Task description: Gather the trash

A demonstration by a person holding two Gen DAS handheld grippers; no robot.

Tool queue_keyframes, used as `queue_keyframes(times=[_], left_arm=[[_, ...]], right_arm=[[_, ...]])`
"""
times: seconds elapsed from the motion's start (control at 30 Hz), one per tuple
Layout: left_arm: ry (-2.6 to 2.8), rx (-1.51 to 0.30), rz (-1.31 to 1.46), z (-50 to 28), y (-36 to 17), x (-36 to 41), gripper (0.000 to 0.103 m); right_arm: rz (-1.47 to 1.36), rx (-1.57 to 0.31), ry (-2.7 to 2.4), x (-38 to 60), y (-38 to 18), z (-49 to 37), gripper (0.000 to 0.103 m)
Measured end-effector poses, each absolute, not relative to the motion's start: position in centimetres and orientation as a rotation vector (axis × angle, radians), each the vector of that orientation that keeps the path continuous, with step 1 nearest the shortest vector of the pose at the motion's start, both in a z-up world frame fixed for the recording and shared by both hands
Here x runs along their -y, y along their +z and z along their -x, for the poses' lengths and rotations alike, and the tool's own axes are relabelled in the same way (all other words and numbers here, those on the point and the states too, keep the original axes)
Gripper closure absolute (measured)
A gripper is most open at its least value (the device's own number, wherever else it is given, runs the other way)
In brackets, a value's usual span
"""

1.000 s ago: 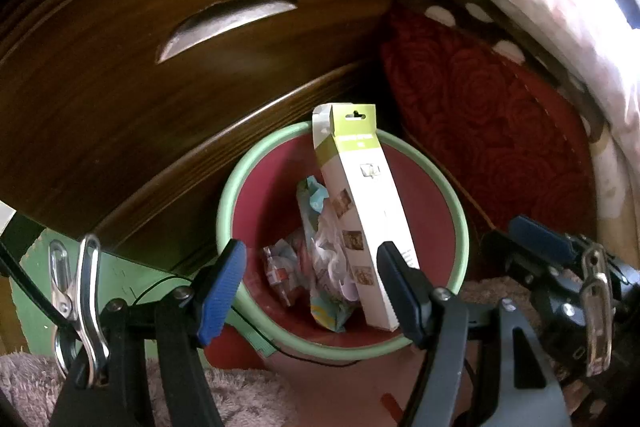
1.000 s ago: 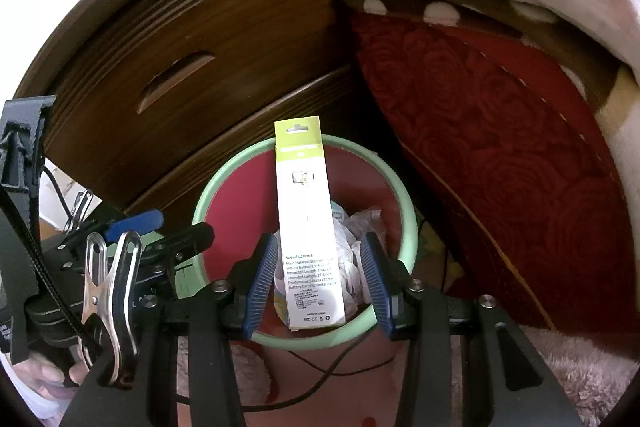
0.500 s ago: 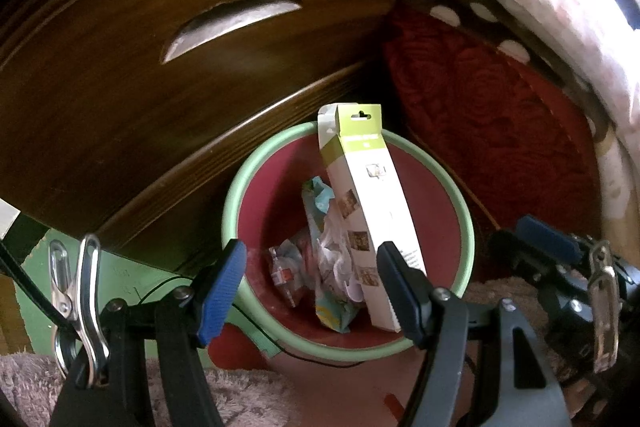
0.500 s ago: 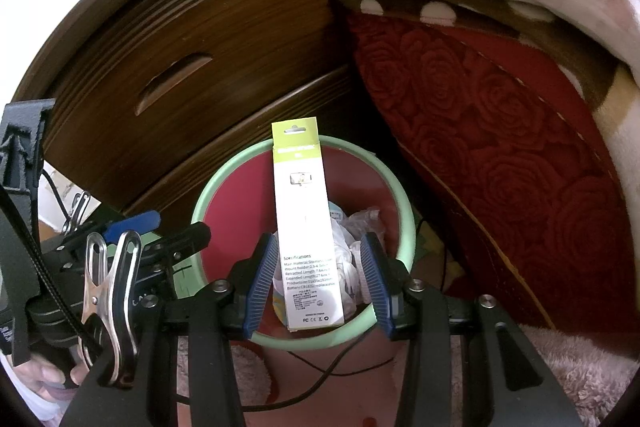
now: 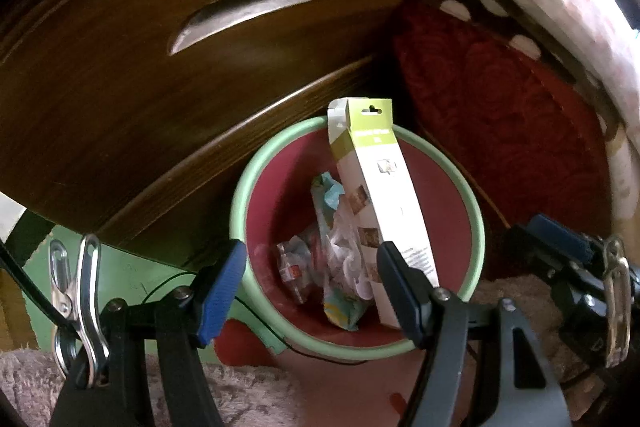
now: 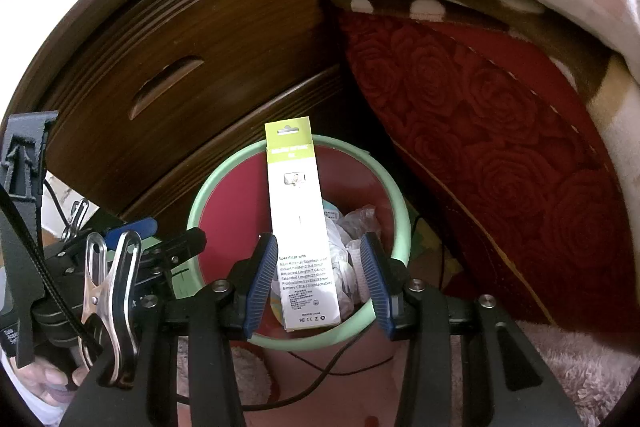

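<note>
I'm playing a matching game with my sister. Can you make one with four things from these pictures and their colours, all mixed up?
Things:
1. bin rim
2. tall box
3. drawer
4. rose blanket

Colours:
A. dark brown wood
B. deep red
C. white with a lime green top
D. pale green

Pairs: 1-D, 2-C, 3-A, 4-B
</note>
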State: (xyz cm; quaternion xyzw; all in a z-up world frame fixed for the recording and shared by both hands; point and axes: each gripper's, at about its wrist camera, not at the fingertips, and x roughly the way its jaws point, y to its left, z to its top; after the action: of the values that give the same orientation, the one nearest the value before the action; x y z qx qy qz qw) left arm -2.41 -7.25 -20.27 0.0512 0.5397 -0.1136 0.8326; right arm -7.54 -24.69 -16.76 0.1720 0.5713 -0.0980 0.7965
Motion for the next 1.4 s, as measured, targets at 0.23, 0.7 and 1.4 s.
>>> queue_keyframes(times=[0.23,0.7,1.4], left_arm=[[-0.243,-1.158,-0.096,2.27,-20.4,7.25,0.032],[-0.243,-1.164,-0.096,2.19,-20.51,7.3,0.032],[-0.26,-1.158,-0.091,2.32,-20.15,7.35,0.032]], right_arm=[[-0.37,-1.228,-0.21,24.84,-16.77,7.58,0.059],[-0.375,-1.231,-0.209,24.87,-16.72,7.47,0.059],[-0.375,-1.232,-0.211,24.79,-16.75,7.42,0.059]])
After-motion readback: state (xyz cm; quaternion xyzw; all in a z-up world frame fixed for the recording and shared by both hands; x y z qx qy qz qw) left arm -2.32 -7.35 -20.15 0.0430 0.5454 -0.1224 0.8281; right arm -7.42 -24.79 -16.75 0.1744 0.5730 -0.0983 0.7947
